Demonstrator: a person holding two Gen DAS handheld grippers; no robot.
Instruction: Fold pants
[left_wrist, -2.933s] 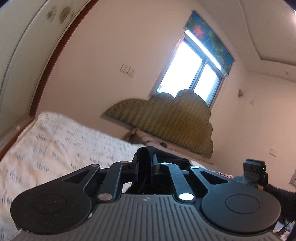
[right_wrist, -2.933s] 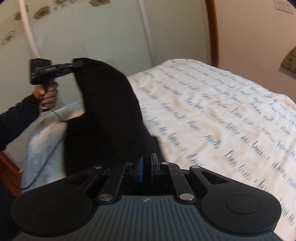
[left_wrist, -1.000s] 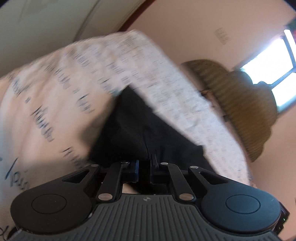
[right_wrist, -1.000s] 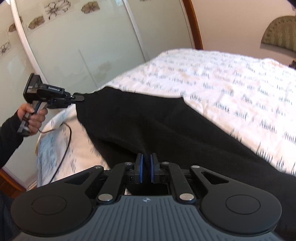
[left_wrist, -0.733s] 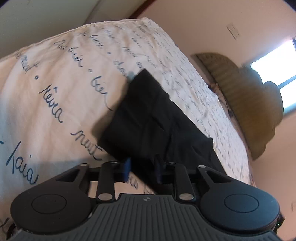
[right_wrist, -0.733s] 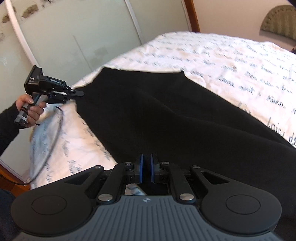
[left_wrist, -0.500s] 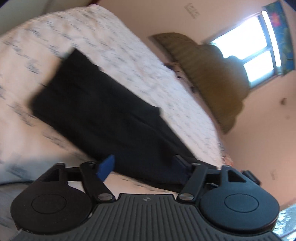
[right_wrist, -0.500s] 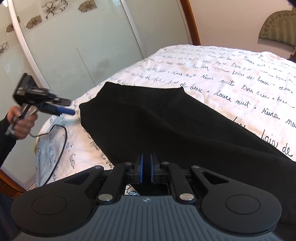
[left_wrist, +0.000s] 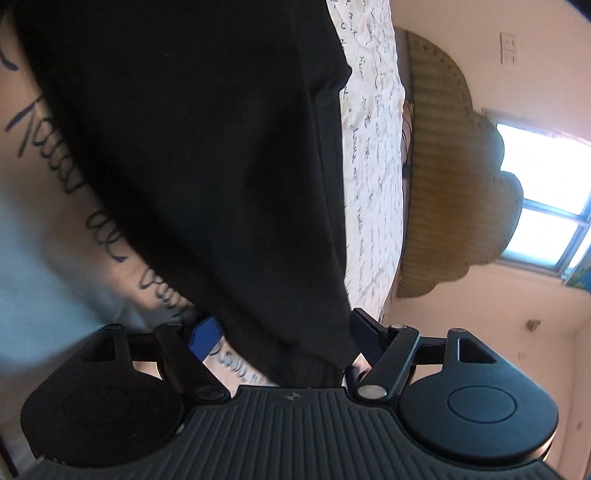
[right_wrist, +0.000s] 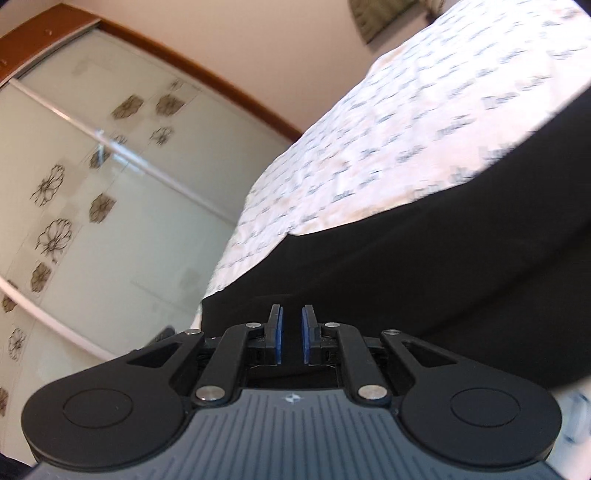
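Nearest in the left wrist view is the ribbed grey body of the left claw (left_wrist: 284, 332), flanked by two smooth round black discs and thin black linkage bars with silver pins. Its jaws stand wide apart after having just been opening; one blue pad (left_wrist: 203, 334) shows on the left, and the edge of the pants (left_wrist: 207, 147) lies between the jaws with neither pad pressing on it. The pants are a matte black, soft cloth spread flat in a long smooth panel along the bed (left_wrist: 373, 177), with a straight seam line running down the right side. The bed carries a white cover printed with dark cursive script. Past its far edge rises the headboard (left_wrist: 450, 177), an olive, vertically ribbed cushion with a scalloped outline, and beyond it a bright window (left_wrist: 546, 221) in a pale pink wall.

In the right wrist view the right claw (right_wrist: 290, 334) has the same ribbed body and discs. Its blue pads stand only a narrow slit apart, with black cloth behind them; whether they pinch any cloth I cannot tell. The pants form a dark, slightly rumpled band across the near edge of the bed. Farther off stand frosted glass wardrobe doors (right_wrist: 110, 184) with brown flower motifs and a reddish wooden frame.
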